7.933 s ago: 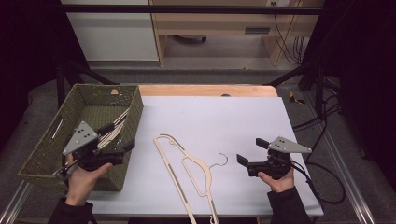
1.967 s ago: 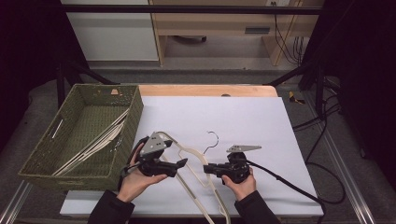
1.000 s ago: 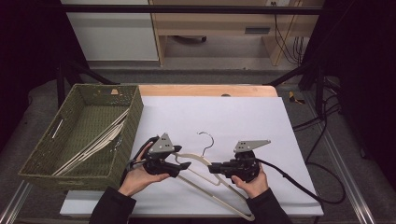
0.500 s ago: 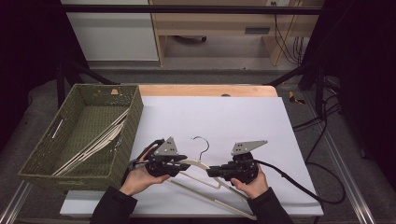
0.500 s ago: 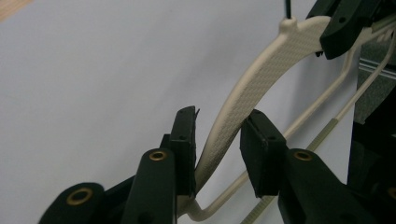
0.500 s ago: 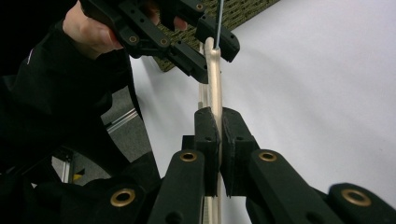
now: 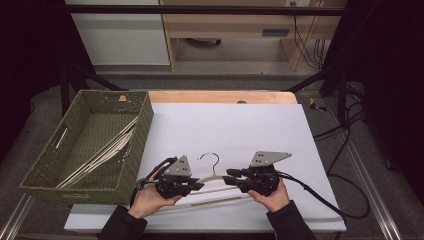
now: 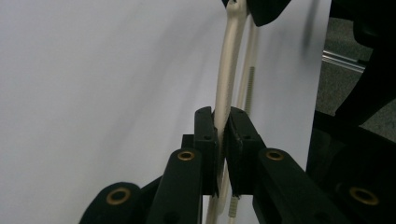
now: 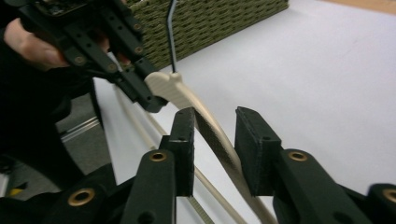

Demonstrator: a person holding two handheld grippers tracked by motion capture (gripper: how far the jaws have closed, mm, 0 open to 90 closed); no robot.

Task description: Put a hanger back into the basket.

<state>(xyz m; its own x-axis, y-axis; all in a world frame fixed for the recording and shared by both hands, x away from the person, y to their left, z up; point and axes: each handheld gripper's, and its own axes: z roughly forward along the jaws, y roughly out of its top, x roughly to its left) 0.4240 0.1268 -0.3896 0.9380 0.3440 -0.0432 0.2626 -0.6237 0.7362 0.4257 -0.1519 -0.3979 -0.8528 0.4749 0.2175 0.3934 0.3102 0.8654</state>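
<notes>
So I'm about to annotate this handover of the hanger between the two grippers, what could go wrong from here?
The right gripper has just been opening: a gap shows beside the hanger, so only the left gripper, which has just closed on one shoulder, carries it. Held off-centre, the hanger may swing or twist in the grip. On the way to the basket, its hook or lower bar could catch the rim or the hangers inside.

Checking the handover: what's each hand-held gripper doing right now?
Left hand-held gripper: closed on the hanger.
Right hand-held gripper: open, jaws just opening, hanger between them.
</notes>
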